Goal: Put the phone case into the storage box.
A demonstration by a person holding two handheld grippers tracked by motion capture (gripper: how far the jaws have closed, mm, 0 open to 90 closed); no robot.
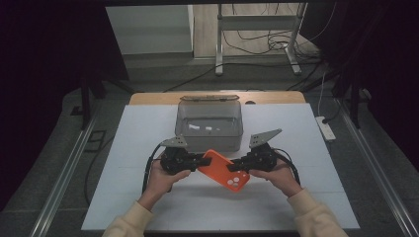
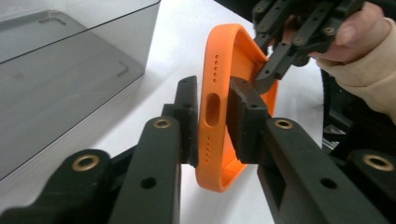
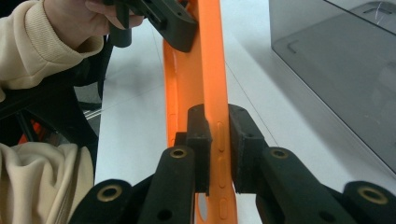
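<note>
An orange phone case [image 1: 225, 170] hangs just above the white table top [image 1: 148, 138], stretched between both grippers. My left gripper [image 1: 202, 160] grips its upper left end. In the left gripper view the pads [image 2: 189, 121] sit on either side of the end wall with the charging slot [image 2: 212, 108], so my left gripper [image 2: 215, 116] is shut on it. My right gripper [image 1: 236, 165] holds the lower right end near the camera cut-out. In the right gripper view my right gripper [image 3: 219, 140] is shut on the case's side edge [image 3: 212, 70]. The left gripper's jaw [image 3: 177, 28] shows farther up the case.
A grey translucent box [image 1: 210, 123] stands just behind the case, with its lid [image 1: 209, 98] behind it. A white power strip [image 1: 326, 128] lies at the table's right edge. Cream sleeves [image 1: 316, 217] come in from the bottom.
</note>
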